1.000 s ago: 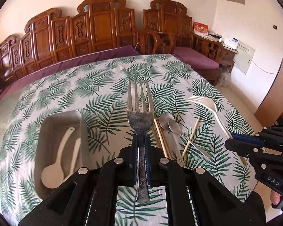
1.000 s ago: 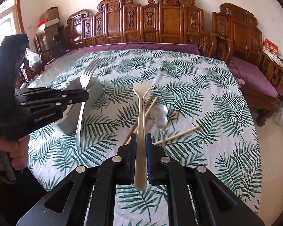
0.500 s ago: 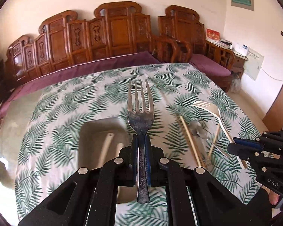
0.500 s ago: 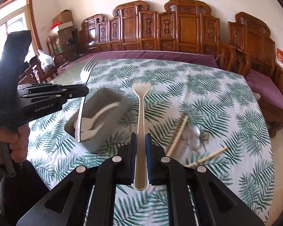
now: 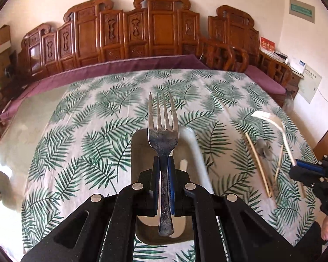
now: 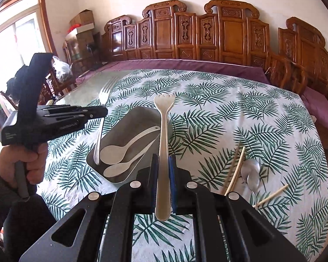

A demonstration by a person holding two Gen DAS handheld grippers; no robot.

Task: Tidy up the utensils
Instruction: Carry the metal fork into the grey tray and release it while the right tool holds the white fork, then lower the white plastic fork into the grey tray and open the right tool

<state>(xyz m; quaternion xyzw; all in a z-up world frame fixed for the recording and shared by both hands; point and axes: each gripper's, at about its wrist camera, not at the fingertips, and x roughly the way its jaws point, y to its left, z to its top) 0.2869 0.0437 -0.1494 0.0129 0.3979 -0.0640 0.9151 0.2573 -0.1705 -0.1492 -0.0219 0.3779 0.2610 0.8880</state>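
My left gripper (image 5: 163,166) is shut on a metal fork (image 5: 163,131), tines pointing forward, held above the grey tray (image 5: 140,150). In the right wrist view the left gripper (image 6: 98,111) hangs the metal fork (image 6: 99,131) over the tray's left end (image 6: 124,118). My right gripper (image 6: 163,166) is shut on a cream plastic fork (image 6: 164,126), just right of the tray. Two white spoons (image 6: 124,150) lie in the tray. The right gripper (image 5: 299,170) and its plastic fork (image 5: 277,128) show at the right of the left wrist view.
Wooden chopsticks (image 6: 235,170) and two metal spoons (image 6: 251,172) lie on the leaf-print tablecloth (image 6: 229,113) right of the tray; they also show in the left wrist view (image 5: 258,163). Carved wooden benches (image 6: 207,32) stand behind the table.
Both grippers have moved left with their forks. The tray has come from the left to directly under the metal fork. The chopsticks and spoons now lie far to the right.
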